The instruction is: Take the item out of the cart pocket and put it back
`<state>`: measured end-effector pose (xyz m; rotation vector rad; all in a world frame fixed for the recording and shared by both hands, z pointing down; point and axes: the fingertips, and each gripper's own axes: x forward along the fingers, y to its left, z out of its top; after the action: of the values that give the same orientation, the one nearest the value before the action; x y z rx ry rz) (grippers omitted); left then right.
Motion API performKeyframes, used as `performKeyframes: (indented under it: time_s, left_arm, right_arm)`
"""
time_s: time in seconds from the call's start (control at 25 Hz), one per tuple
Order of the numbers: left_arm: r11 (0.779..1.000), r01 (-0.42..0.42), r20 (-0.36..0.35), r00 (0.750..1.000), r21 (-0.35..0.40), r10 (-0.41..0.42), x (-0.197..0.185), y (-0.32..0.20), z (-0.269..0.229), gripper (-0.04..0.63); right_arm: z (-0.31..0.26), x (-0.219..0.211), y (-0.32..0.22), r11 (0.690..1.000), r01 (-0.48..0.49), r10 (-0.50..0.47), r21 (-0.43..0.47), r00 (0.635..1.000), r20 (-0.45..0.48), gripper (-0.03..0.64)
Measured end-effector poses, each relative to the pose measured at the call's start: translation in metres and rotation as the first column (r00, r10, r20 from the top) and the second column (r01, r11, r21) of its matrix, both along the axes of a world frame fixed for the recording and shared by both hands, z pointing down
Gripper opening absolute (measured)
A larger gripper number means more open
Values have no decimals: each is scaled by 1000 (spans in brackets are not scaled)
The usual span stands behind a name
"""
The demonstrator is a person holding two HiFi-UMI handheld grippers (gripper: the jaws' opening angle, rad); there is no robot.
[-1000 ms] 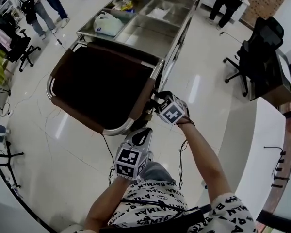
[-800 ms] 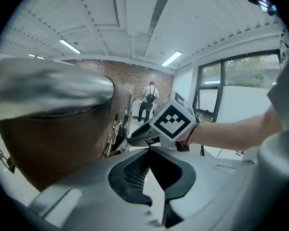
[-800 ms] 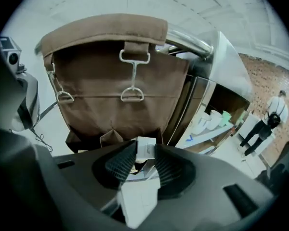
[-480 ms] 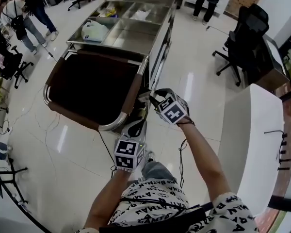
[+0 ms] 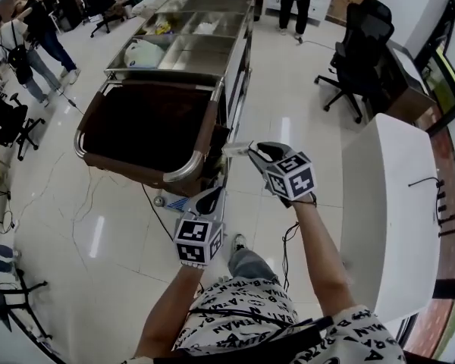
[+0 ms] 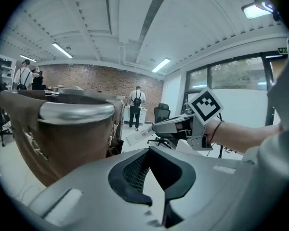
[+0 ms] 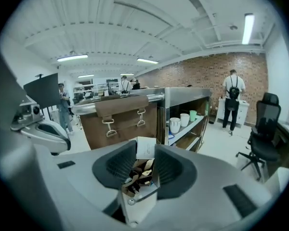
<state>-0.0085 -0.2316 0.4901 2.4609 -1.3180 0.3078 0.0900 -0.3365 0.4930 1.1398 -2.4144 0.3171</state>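
At the left stands the cart, its brown pocket (image 5: 205, 139) open at the near end. Just off the pocket's near right corner, my left gripper (image 5: 211, 198) hovers with its jaws together and nothing in them. It points toward the pocket, and I judge it is ready to steady the rim. To its right, a flat white-labelled packet (image 5: 236, 149) is out of the pocket and in the air. My right gripper (image 5: 252, 152) clamps it edge-on, ready to slide back in.

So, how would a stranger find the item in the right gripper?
Find the long steel cart with a brown fabric bag at its near end. Beside the bag, the right gripper clamps a flat white-and-brown packet; the left gripper holds nothing.
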Motion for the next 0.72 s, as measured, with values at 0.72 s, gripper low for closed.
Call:
performKeyframes:
  time_s: [0.72]
  left_arm:
    - [1000, 11, -85, 996, -1, -11, -93, 194, -13, 0]
  right_arm:
    - [-31, -62, 257, 974, -215, 224, -66, 925, 307, 140]
